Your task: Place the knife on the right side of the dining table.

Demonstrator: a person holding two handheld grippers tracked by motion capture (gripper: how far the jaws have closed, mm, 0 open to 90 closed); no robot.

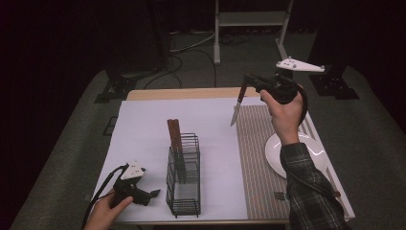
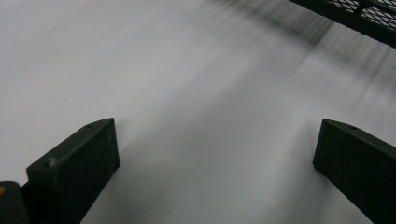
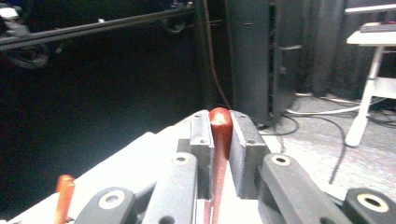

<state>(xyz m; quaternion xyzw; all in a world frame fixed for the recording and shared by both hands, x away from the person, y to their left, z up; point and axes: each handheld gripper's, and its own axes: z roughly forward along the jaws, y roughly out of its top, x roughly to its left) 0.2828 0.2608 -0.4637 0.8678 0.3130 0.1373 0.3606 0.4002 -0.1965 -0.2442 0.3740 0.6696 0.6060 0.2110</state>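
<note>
The right gripper (image 1: 248, 81) is clamped on a knife (image 1: 237, 106) by its red-brown handle; its fingers (image 3: 203, 140) pinch the handle end. The blade hangs down and slightly left from them, long axis near upright, tip above the worktop (image 1: 143, 124). The rack (image 1: 183, 177), which already holds two handles, lies lower left of the blade. The left gripper (image 1: 152, 193) rests just beside the rack, fingers (image 2: 79, 163) apart, holding nothing.

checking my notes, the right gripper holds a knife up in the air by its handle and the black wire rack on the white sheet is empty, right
Not quite. The wire rack is not empty: the high view shows two knives with brown handles standing in it. The rest holds: the right gripper is shut on a knife by its handle, blade hanging down above the table.
</note>
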